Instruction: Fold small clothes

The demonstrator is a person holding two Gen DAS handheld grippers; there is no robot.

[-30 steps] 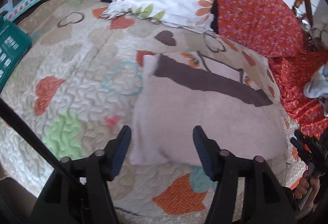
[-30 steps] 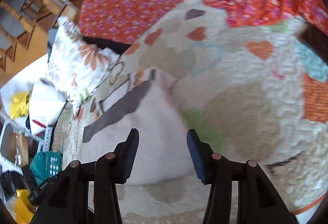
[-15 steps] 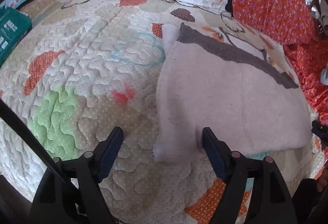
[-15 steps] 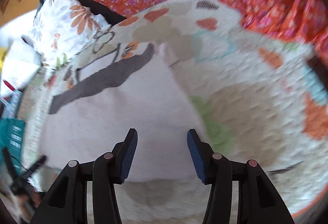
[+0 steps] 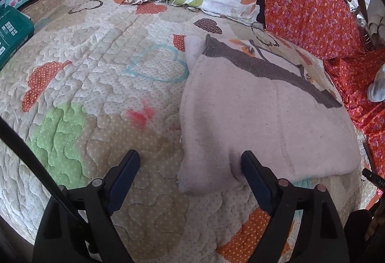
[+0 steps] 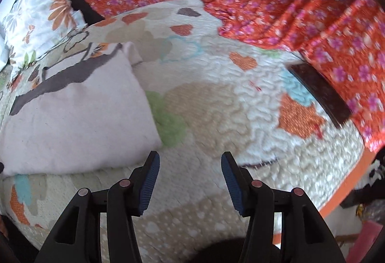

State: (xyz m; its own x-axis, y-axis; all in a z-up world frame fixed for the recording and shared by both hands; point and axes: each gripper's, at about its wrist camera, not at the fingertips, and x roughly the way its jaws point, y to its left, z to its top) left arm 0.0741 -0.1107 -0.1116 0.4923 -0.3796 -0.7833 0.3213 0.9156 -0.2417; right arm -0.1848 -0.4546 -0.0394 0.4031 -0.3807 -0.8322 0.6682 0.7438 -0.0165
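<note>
Both grippers, left [image 5: 190, 176] and right [image 6: 190, 176]: black plastic arms, blue ribbed pads, coppery rivets; black strap, probably a cable, seen left.

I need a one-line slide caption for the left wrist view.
Open left gripper straddling the near corner of a pale pink folded garment on a heart-patterned quilt.

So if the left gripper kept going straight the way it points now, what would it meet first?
Probably the near corner of the pale garment, which lies between the open jaws of the left gripper, with the quilt under it. Depth is hard to judge here.
</note>
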